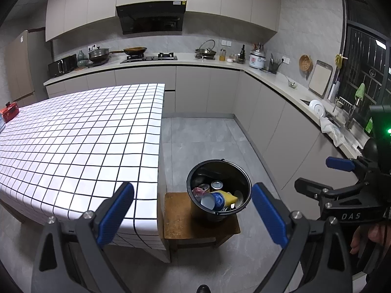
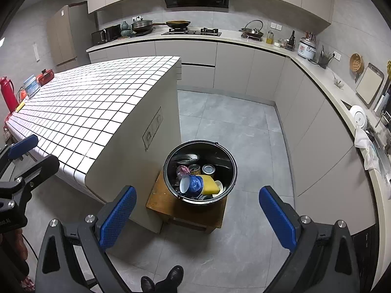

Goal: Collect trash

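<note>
Basically, left wrist view: left gripper (image 1: pixel 193 217) held high with its blue pads wide apart, nothing between them, aimed down at the black bucket (image 1: pixel 240 171) that sits on a small wooden stool (image 1: pixel 178 222) just beside the tiled table (image 1: pixel 80 134). Trash is already in the bucket: blue cup (image 1: pixel 218 200), yellow sponge (image 1: pixel 231 197), a couple of tins (image 1: pixel 217 185), a pinkish wrapper. The right gripper (image 1: pixel 317 175) shows at the right edge, also spread and empty. Table top looks bare apart from a red item at the far left edge, so collecting seems nearly or fully done. If more is to be fetched, best to scan the far end of the table first, and to let go of anything over the bucket mouth, not the rim.

Right wrist view: right gripper (image 2: pixel 198 217) apart, empty, above the floor in front of the bucket (image 2: pixel 229 156). Far table end holds a red flask (image 2: pixel 7 92), a tub (image 2: pixel 31 85), a red box; trash or not, can't tell. Bottom of the bucket is hidden under the pile, tin labels unreadable, table's far left cut off by the lens. A person's shoes (image 2: pixel 162 279) show at the bottom.
</note>
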The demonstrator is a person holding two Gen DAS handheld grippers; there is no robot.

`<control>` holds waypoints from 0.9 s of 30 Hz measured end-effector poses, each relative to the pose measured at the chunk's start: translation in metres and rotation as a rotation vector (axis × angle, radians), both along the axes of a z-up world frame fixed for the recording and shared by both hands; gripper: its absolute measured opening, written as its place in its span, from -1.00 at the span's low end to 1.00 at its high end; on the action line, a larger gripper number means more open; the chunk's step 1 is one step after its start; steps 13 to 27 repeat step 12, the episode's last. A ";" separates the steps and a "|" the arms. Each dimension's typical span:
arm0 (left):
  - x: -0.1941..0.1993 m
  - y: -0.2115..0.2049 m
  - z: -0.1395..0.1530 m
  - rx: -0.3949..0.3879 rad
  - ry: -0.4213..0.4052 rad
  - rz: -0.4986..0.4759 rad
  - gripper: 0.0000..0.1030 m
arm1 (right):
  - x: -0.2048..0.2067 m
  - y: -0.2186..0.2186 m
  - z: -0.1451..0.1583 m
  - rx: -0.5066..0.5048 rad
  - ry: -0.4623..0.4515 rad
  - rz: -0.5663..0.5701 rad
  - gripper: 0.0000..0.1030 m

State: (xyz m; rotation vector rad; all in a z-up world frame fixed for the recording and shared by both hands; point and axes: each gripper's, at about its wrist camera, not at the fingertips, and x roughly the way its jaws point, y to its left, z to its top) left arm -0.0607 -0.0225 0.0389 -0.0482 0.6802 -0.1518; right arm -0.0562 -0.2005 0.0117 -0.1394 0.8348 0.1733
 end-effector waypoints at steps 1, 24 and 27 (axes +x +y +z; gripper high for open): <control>0.001 0.000 0.000 -0.005 0.002 -0.007 0.89 | 0.001 0.000 0.001 0.000 -0.003 0.000 0.97; 0.007 -0.004 -0.005 -0.008 0.007 -0.015 0.95 | 0.011 0.001 0.000 0.000 -0.003 0.007 0.97; 0.007 -0.004 -0.005 -0.008 0.007 -0.015 0.95 | 0.011 0.001 0.000 0.000 -0.003 0.007 0.97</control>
